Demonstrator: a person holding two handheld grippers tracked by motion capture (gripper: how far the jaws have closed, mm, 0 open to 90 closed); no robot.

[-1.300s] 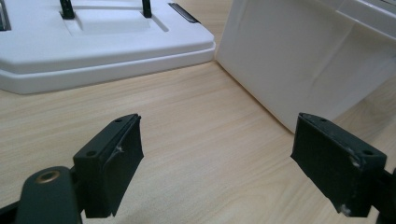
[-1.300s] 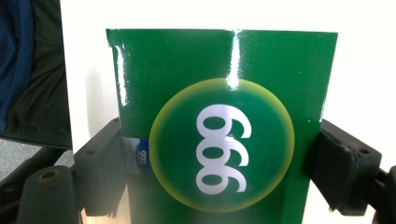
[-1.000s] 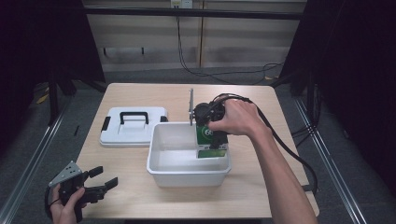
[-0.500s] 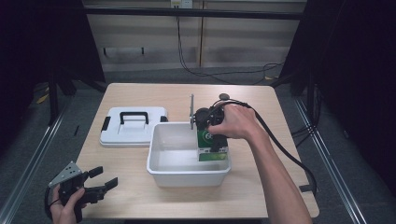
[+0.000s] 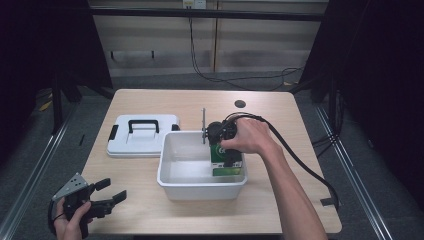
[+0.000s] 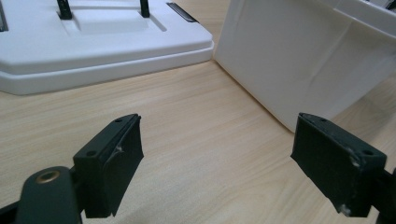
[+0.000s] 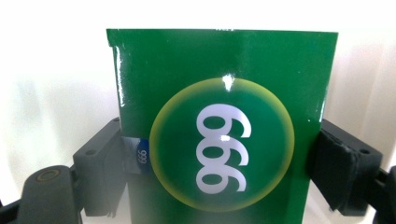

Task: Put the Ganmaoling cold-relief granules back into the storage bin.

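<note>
While the right gripper [image 5: 227,150] reaches down into the white bin [image 5: 172,175] at the middle of the table [image 5: 280,115] in the high view, it holds a green box [image 5: 220,152] upright near the bin's right end. Just left of the bin lies a white lid [image 5: 145,142] with a black handle, flat on the wood. At the near left corner, a hand carries the left gripper [image 5: 107,197] low at the table's edge, well apart from the bin.

Seen from the left gripper view, the two black jaws stand wide apart with nothing between them, just above the bare wood. Beyond them are the lid [image 6: 93,42] on the left and the bin's outer wall [image 6: 299,51] on the right, the two almost touching.

Seen from the right gripper view, the jaws press on both sides of the green box [image 7: 224,93], whose face bears a yellow-rimmed circle with white numerals. Pale bin wall [image 7: 51,84] surrounds the box.
</note>
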